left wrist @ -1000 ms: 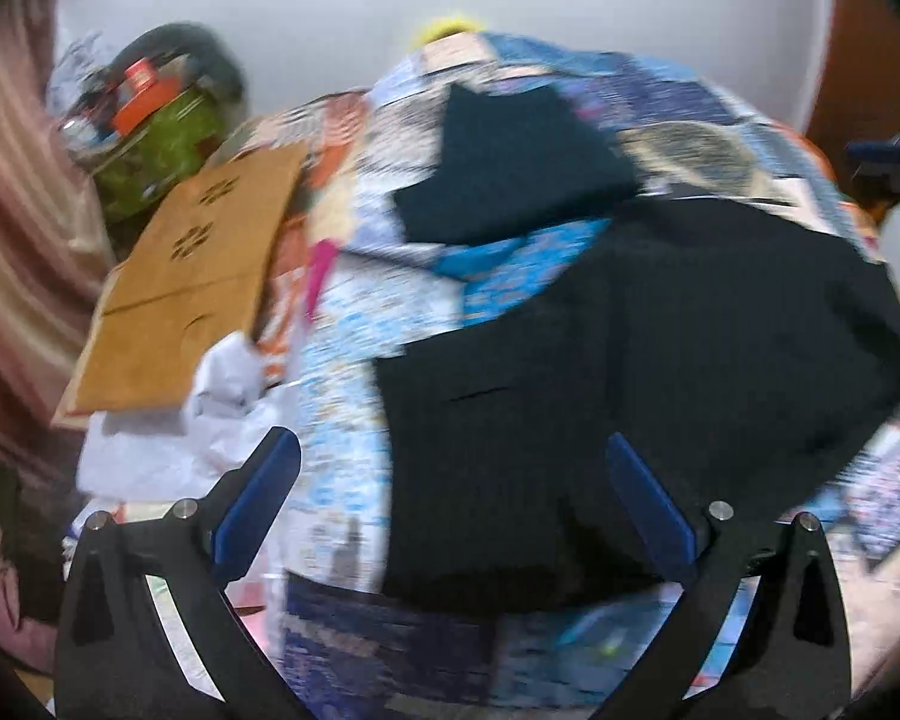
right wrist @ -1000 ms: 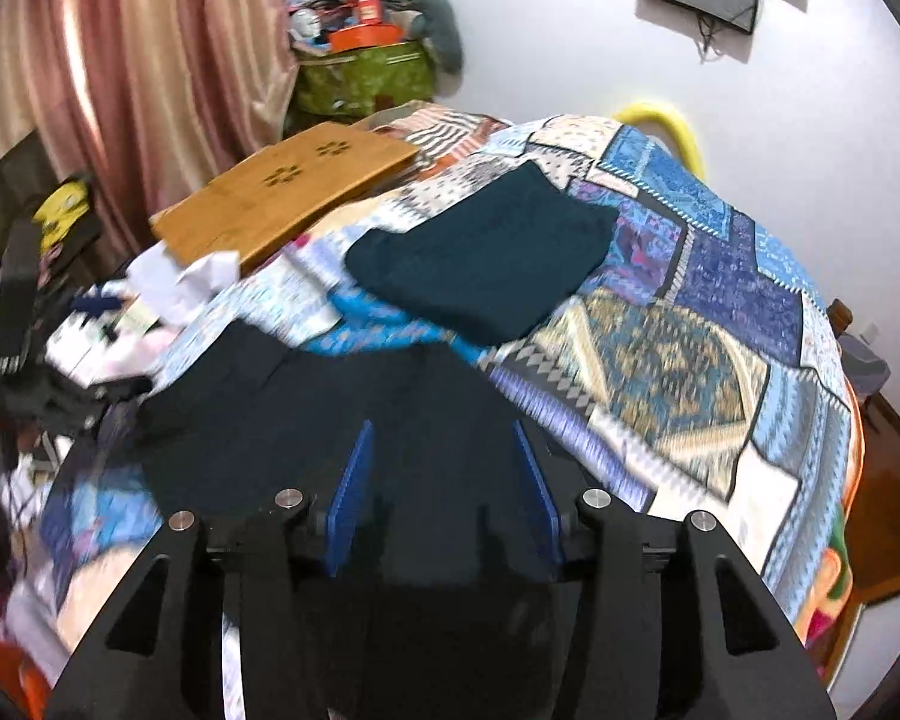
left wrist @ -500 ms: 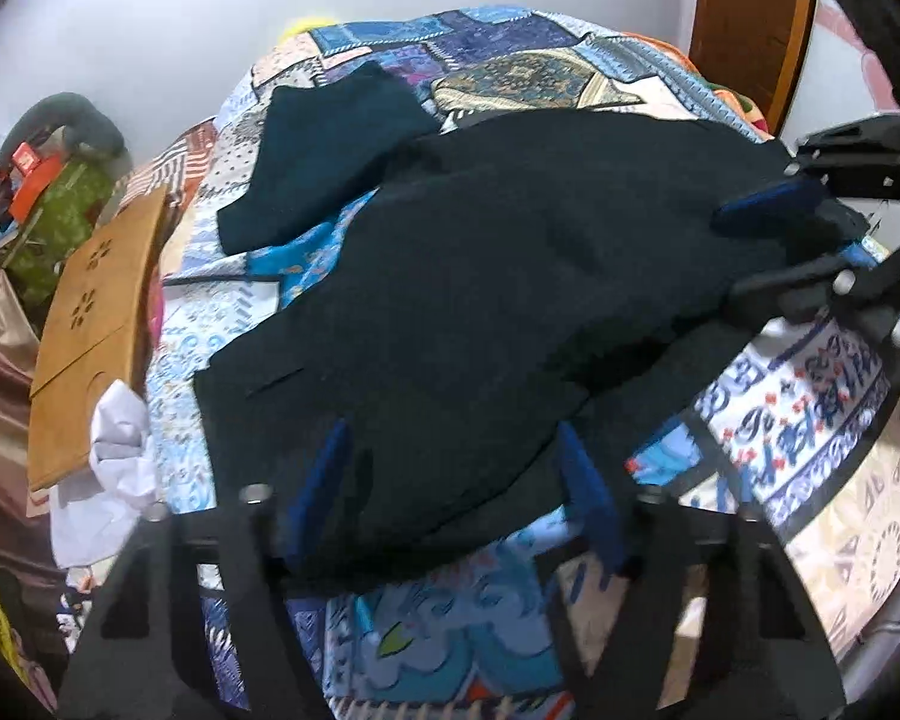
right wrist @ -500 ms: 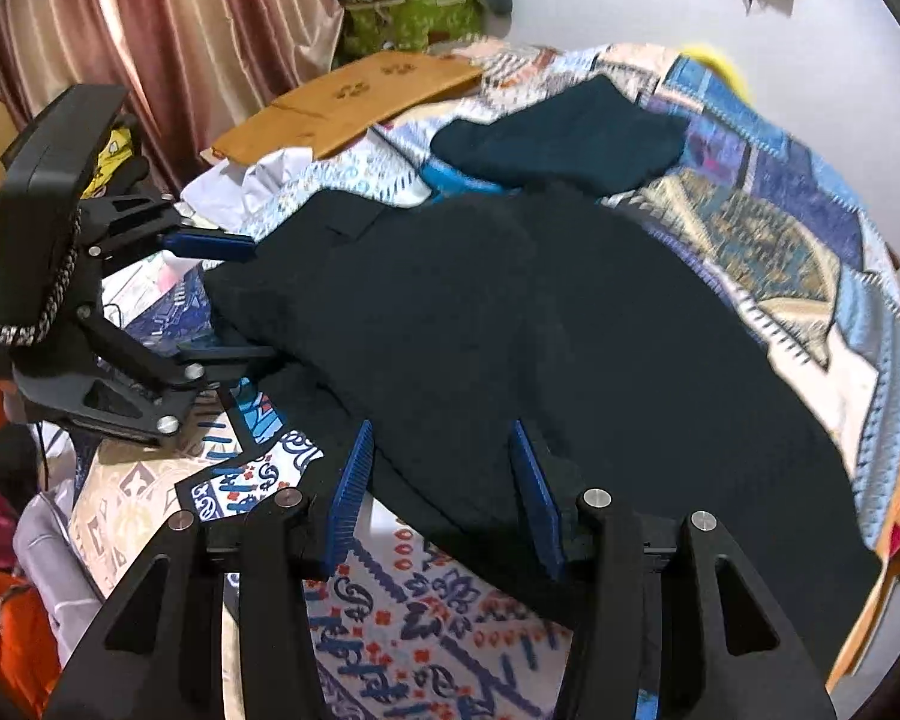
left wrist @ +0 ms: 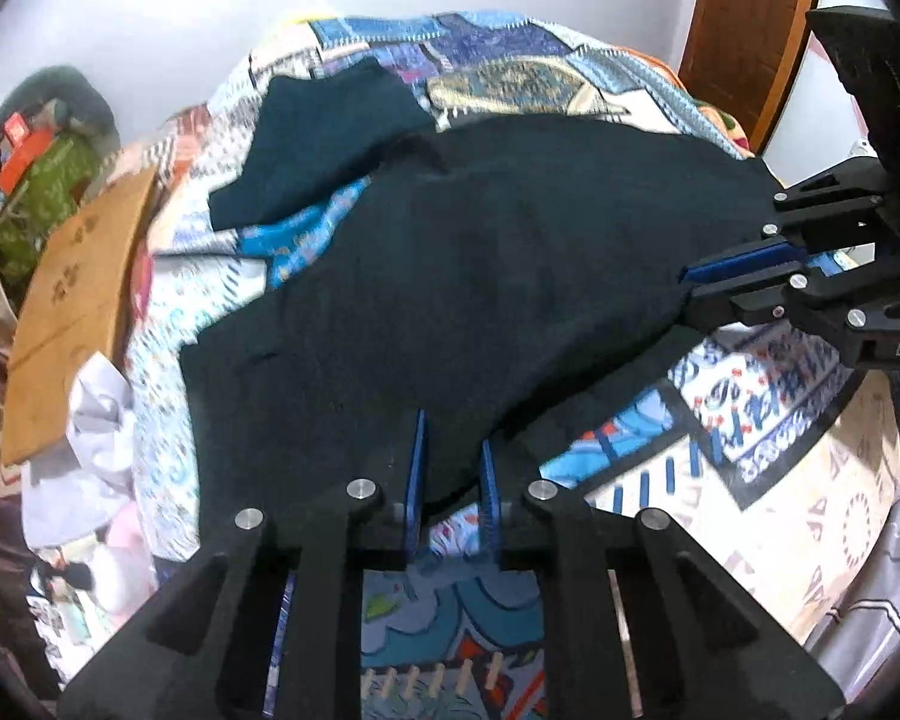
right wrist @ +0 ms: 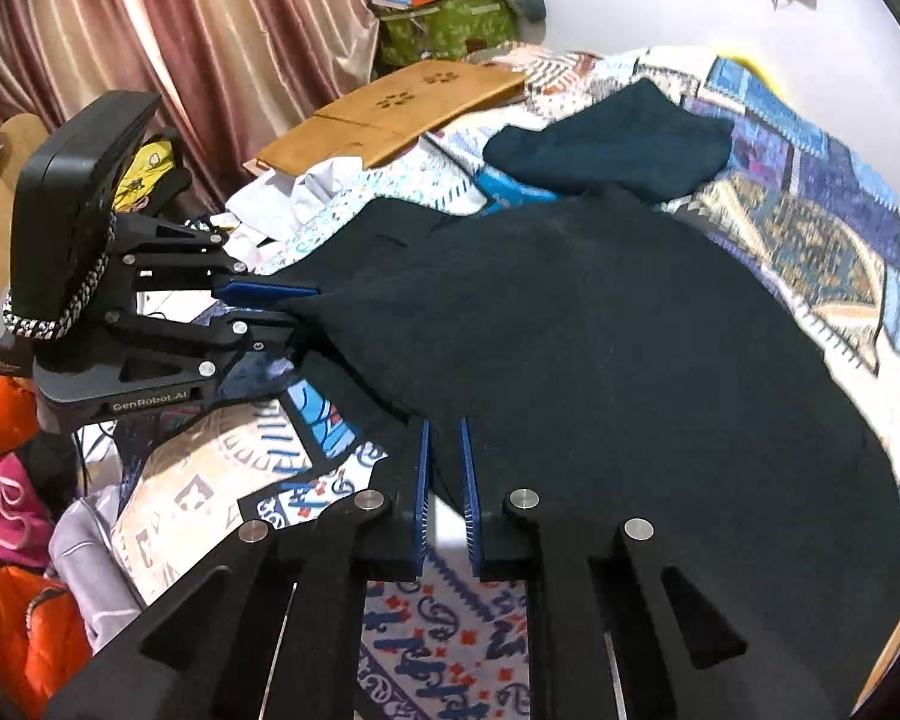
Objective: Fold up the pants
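on the patchwork bedspread (left wrist: 768, 420) — black pants (left wrist: 480, 276) spread flat; left gripper (left wrist: 452, 461) and right gripper (right wrist: 444, 468) each pinched closed on the near hem — folded dark garment (right wrist: 618, 144) beyond.

Home bedroom — patchwork-quilted bed (right wrist: 810, 192), curtains (right wrist: 180, 48).

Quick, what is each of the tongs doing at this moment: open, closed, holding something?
Left tongs: closed on the near edge of the black pants.
Right tongs: closed on the same pants edge, farther along.
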Action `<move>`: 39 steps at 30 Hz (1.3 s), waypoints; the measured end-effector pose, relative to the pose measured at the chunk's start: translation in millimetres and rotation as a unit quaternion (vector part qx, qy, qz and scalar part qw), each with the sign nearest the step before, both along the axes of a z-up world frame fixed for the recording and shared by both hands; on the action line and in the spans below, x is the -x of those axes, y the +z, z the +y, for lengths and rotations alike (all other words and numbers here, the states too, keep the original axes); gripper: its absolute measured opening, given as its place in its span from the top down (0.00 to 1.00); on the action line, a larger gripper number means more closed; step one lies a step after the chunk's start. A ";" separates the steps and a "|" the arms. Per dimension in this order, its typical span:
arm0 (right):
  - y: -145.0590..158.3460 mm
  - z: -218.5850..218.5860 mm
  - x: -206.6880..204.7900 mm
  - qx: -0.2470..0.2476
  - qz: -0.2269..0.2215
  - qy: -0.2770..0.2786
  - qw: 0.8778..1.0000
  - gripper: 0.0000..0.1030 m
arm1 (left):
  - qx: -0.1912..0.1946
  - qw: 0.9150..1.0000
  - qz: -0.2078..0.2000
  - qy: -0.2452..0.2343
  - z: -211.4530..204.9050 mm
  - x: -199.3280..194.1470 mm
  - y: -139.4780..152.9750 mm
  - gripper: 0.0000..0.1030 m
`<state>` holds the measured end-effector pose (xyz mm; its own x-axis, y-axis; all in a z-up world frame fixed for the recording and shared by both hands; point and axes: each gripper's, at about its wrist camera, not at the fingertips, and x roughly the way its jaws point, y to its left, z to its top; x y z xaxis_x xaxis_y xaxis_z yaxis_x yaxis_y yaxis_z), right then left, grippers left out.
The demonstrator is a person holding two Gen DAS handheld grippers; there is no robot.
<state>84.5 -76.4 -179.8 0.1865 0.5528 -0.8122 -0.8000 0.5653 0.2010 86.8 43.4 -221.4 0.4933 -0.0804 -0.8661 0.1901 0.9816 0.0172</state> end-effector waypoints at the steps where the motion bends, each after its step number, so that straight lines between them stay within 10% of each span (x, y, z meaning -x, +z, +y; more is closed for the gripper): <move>1: -1.4 -1.1 0.0 -0.003 0.003 -0.004 1.000 0.90 | -0.001 1.000 0.003 0.001 -1.4 1.6 -3.9 0.83; 6: 9.5 -16.2 -3.1 -0.030 0.028 -0.026 0.999 0.80 | -0.006 1.000 0.008 0.018 -1.0 4.2 0.5 0.74; 9: 23.1 -41.3 -4.6 -0.043 0.000 -0.058 0.997 0.65 | 0.016 0.999 0.019 0.042 8.1 4.2 8.4 0.51; 17: 36.3 -161.4 -36.7 -0.067 -0.024 -0.219 0.973 0.64 | 0.032 0.996 -0.040 0.079 22.7 -1.1 53.5 0.34; 31: -10.7 -325.0 -113.6 0.007 -0.009 -0.425 0.905 0.64 | 0.045 0.987 0.051 0.146 27.1 -91.0 0.1 0.33; 39: -46.5 -339.4 -156.7 0.018 0.025 -0.434 0.901 0.64 | 0.035 0.986 0.061 0.152 21.1 -101.5 -17.0 0.29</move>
<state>241.2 -415.8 -226.3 0.4979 0.1899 -0.8462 -0.0449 0.9801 0.1934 188.3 64.6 -238.3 0.3966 -0.0055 -0.9180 -0.1175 0.9915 -0.0567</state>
